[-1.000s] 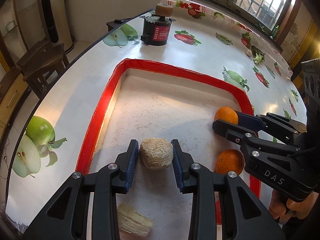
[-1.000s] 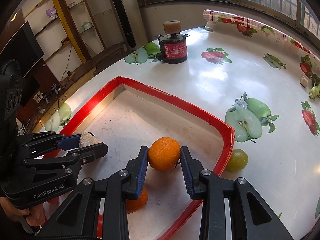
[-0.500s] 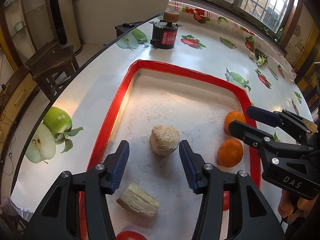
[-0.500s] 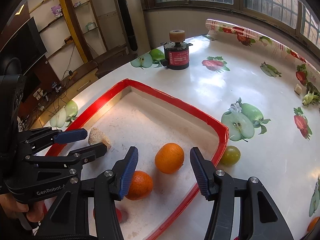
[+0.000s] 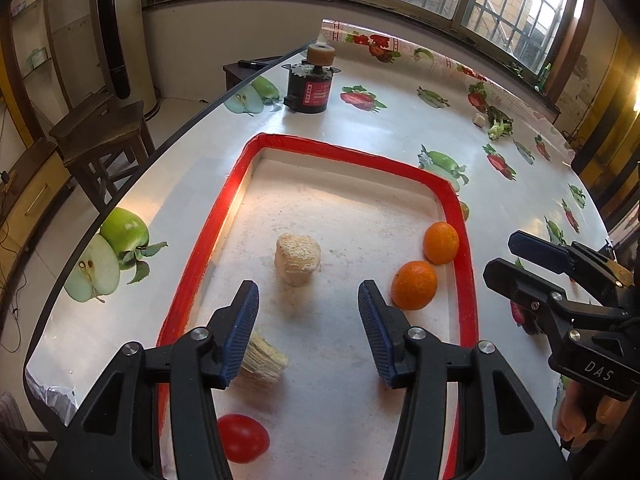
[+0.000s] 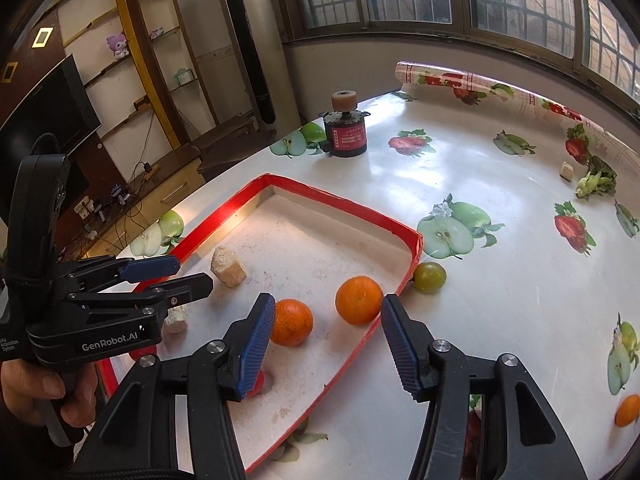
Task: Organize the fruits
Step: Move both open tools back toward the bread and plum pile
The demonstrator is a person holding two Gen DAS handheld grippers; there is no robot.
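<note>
A red-rimmed tray [image 5: 466, 240] [image 6: 344, 202] lies on the table. In it sit a beige lump [image 5: 297, 258] [image 6: 228, 266], two oranges [image 5: 414, 285] [image 5: 441, 242] [image 6: 291, 322] [image 6: 359, 300], a pale ridged piece [image 5: 262, 358] [image 6: 175, 320] and a red tomato [image 5: 242, 438]. My left gripper [image 5: 308, 332] [image 6: 168, 274] is open and empty, raised above the tray short of the lump. My right gripper [image 6: 328, 344] [image 5: 516, 258] is open and empty, raised above the tray's right rim near the oranges.
A green fruit [image 6: 429, 277] lies just outside the tray's right rim. Another orange [image 6: 627, 410] sits at the table's right edge. A black motor [image 5: 312, 88] [image 6: 347, 132] stands at the far side. Greens [image 6: 596, 182] lie far right. A wooden stool [image 5: 100, 136] stands left.
Both grippers opened, let go of the beige lump and the orange inside the tray, and drew back and up. The lump and the orange now rest on the tray floor.
</note>
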